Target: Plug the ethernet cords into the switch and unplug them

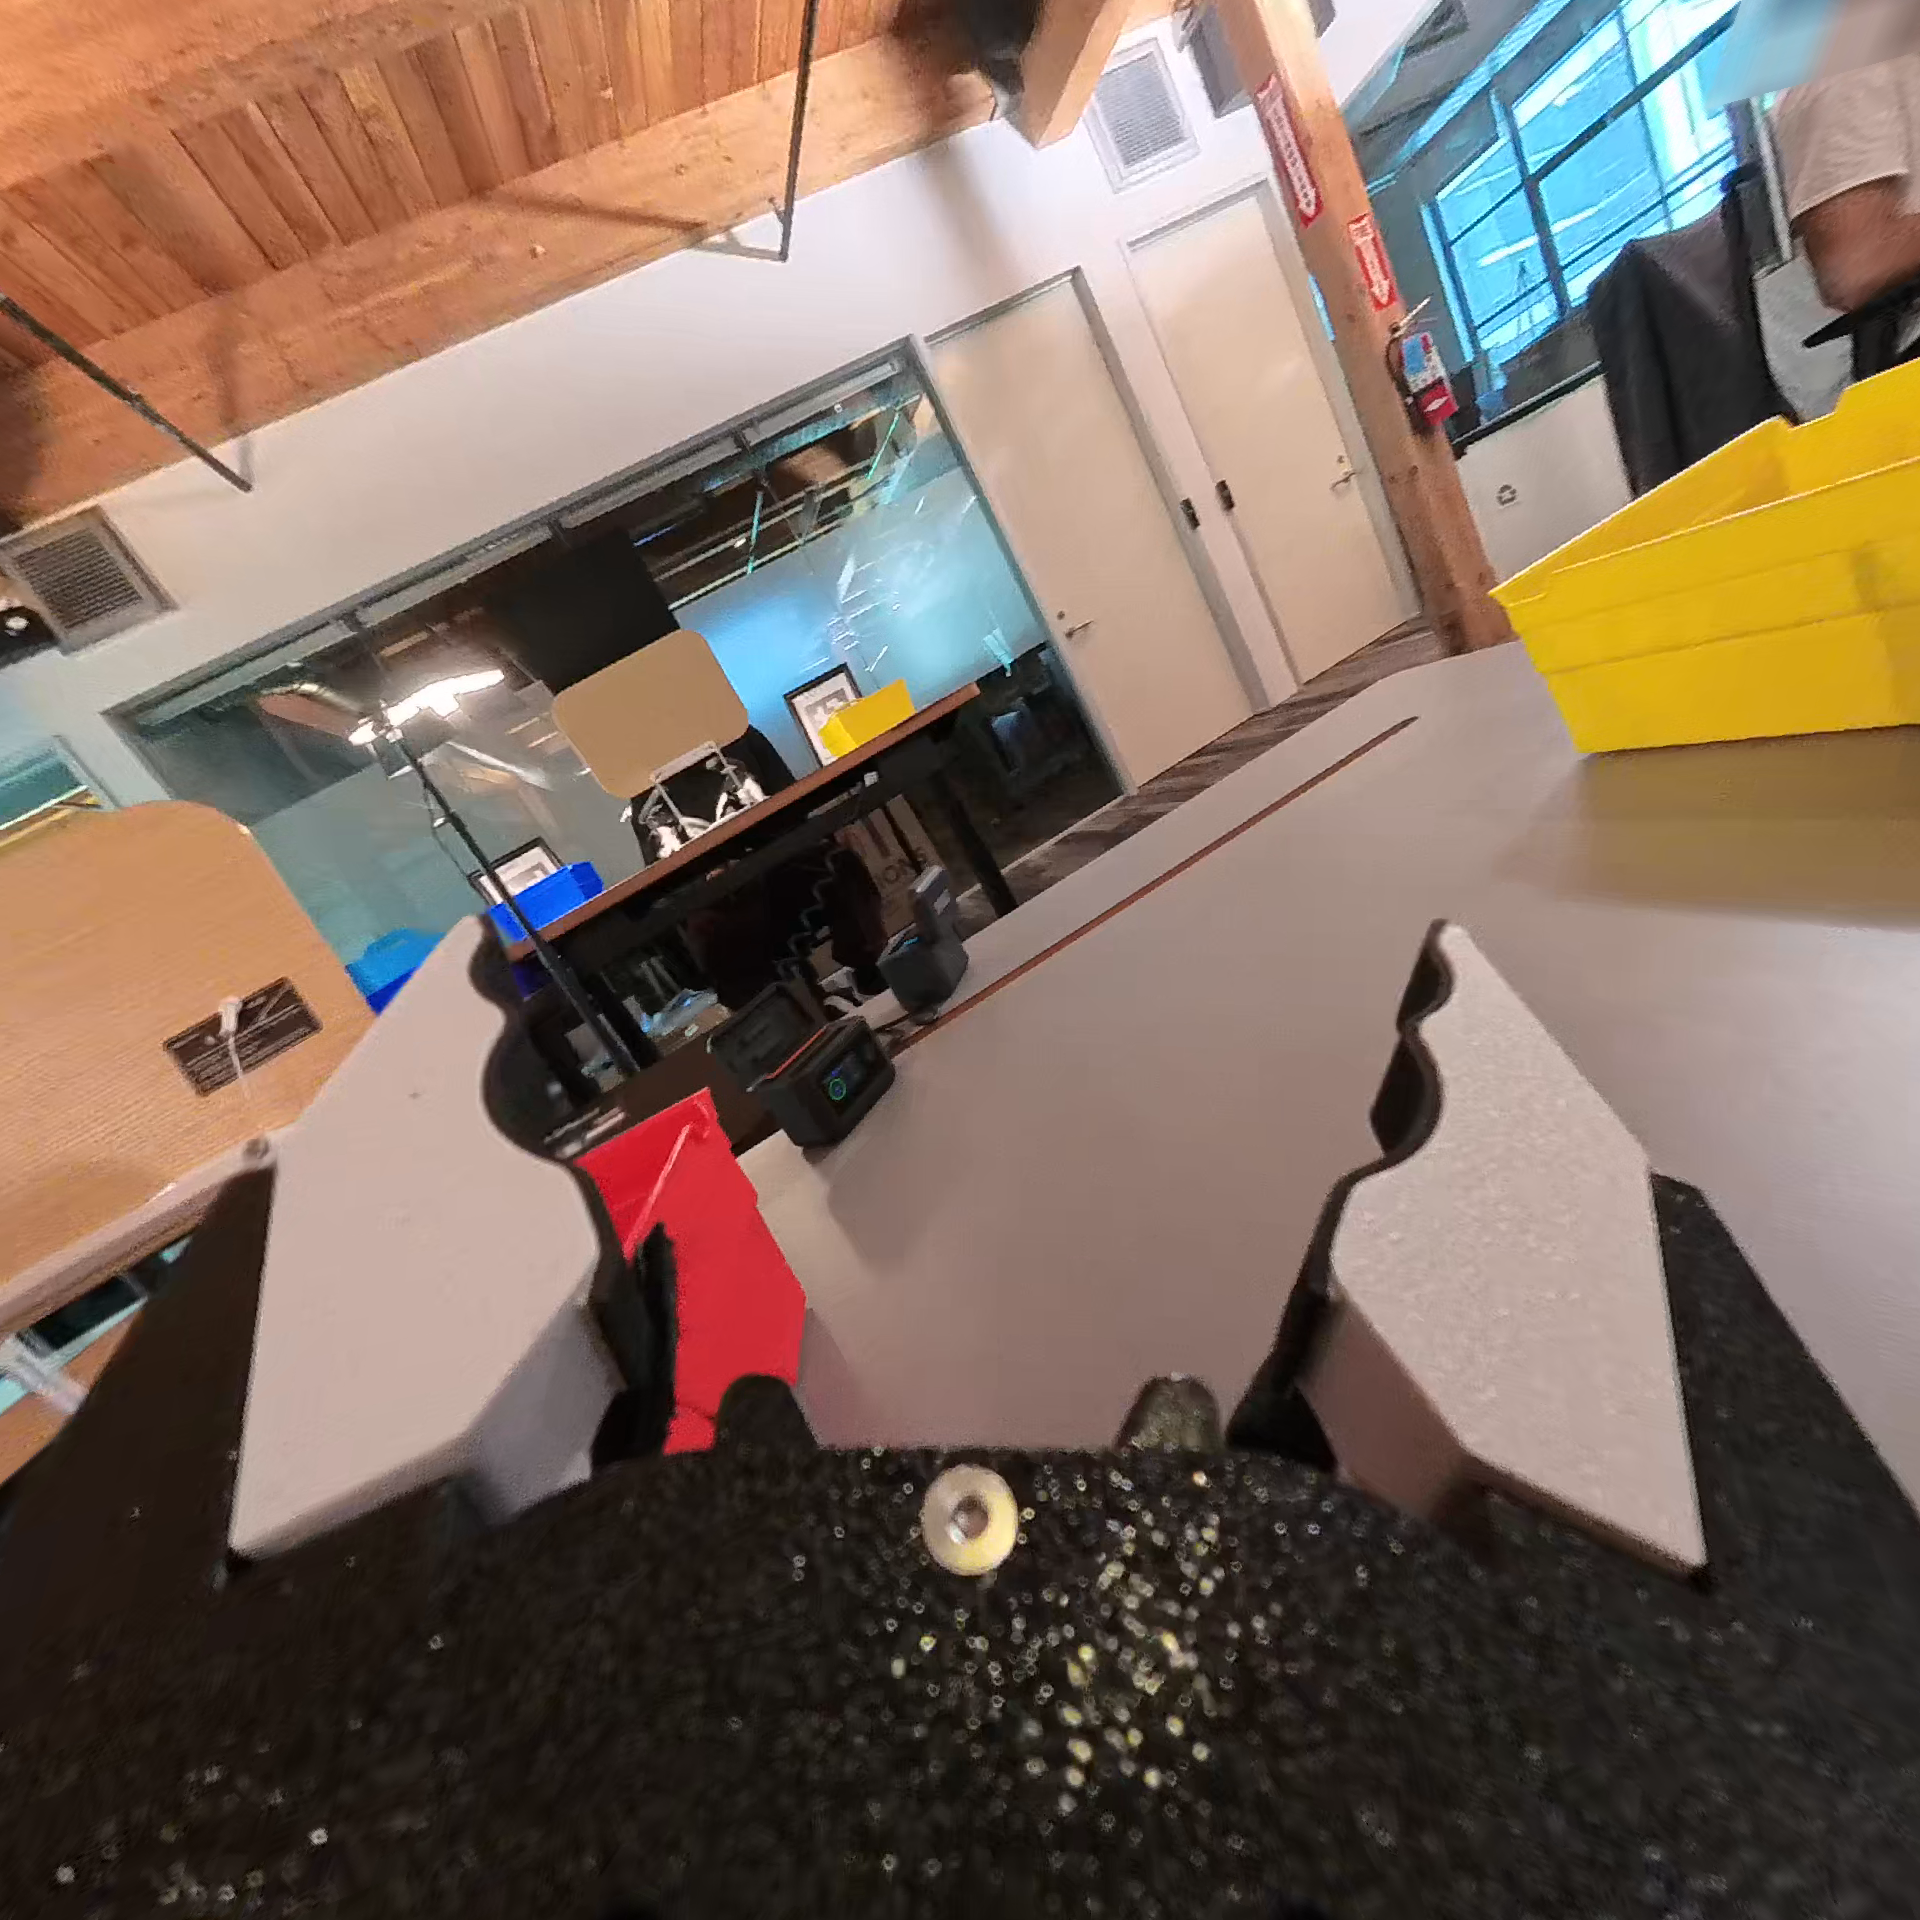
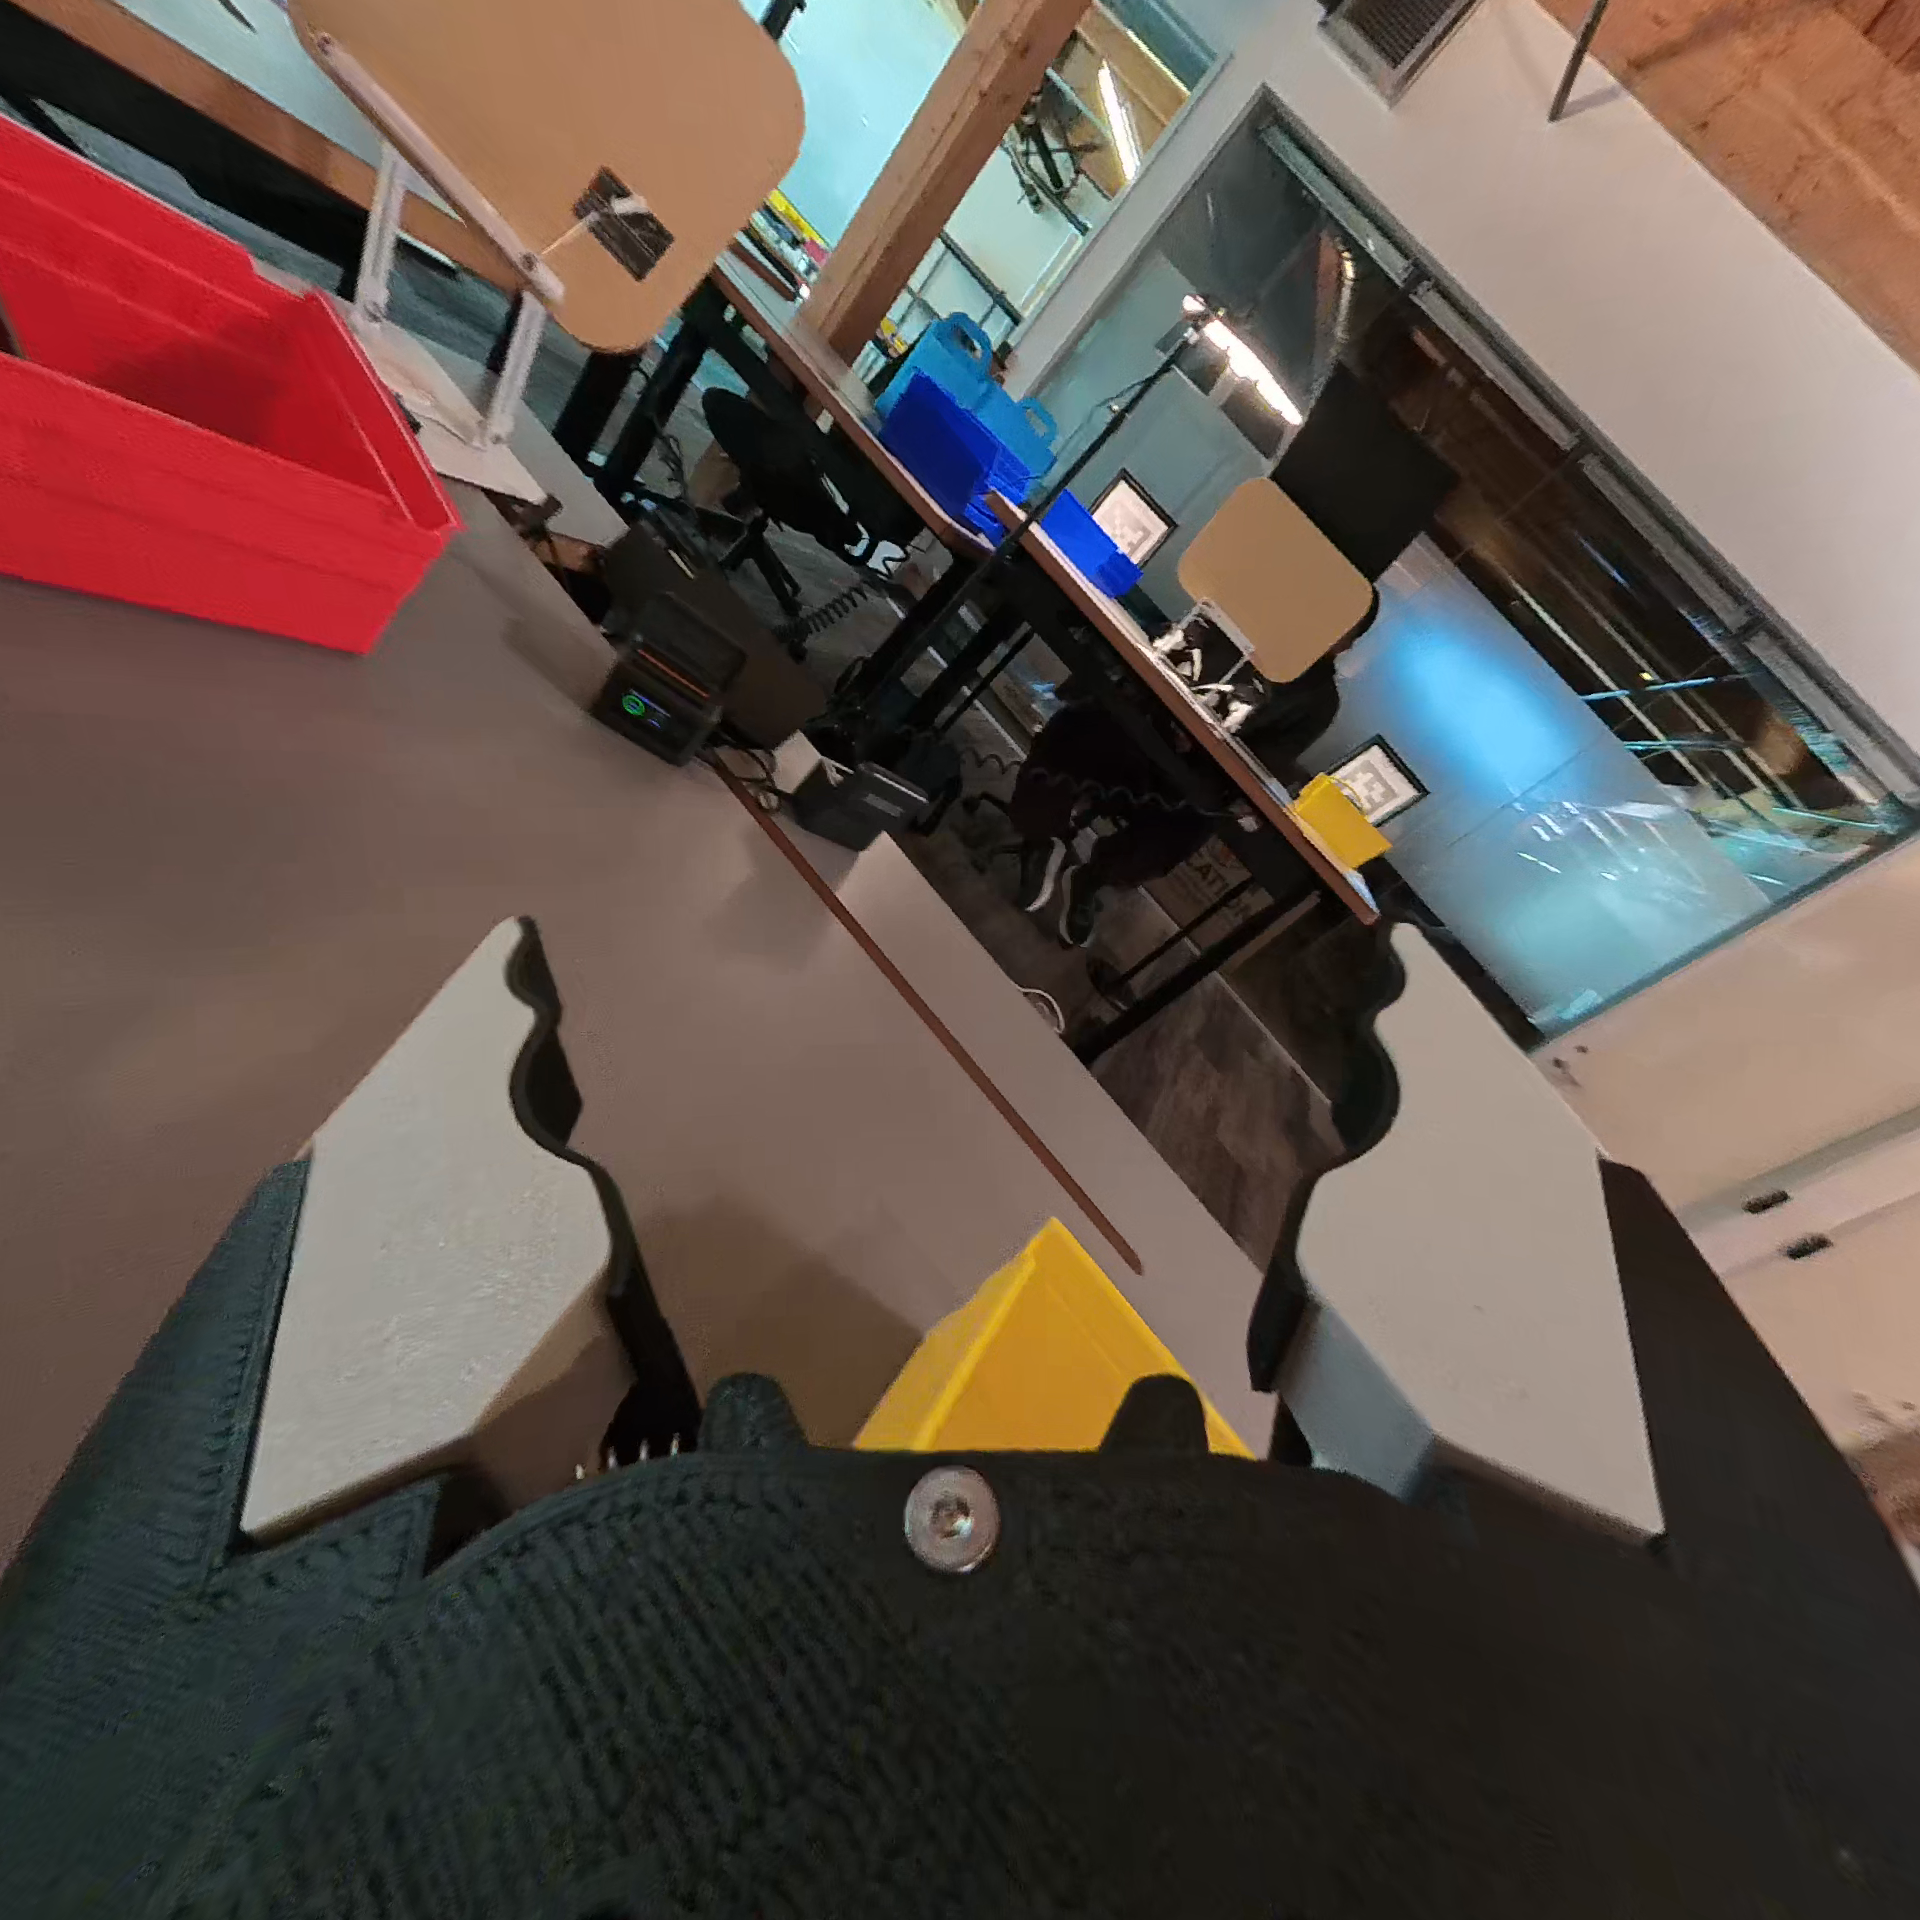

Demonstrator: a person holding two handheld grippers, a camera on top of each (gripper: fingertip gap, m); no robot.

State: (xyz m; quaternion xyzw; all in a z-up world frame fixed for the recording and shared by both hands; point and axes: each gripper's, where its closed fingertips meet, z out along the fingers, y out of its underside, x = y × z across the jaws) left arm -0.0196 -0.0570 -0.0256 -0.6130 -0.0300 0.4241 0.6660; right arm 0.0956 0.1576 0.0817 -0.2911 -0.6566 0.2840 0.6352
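Note:
No ethernet cord or switch shows in either view. My left gripper [image 1: 961,987] is open and empty, its grey fingers [image 1: 416,1195] spread wide above the grey table [image 1: 1195,1039]. My right gripper [image 2: 956,966] is also open and empty, held tilted over the same grey table [image 2: 312,883]. Both point out across the table toward the room.
Stacked yellow bins [image 1: 1714,603] stand at the table's right; one shows just under my right gripper [image 2: 1039,1351]. Red bins [image 2: 187,457] stand at the left; a corner shows in the left wrist view [image 1: 707,1247]. A small black device with a lit screen [image 1: 821,1081] [image 2: 665,707] sits at the far edge. A person stands behind the yellow bins [image 1: 1849,177].

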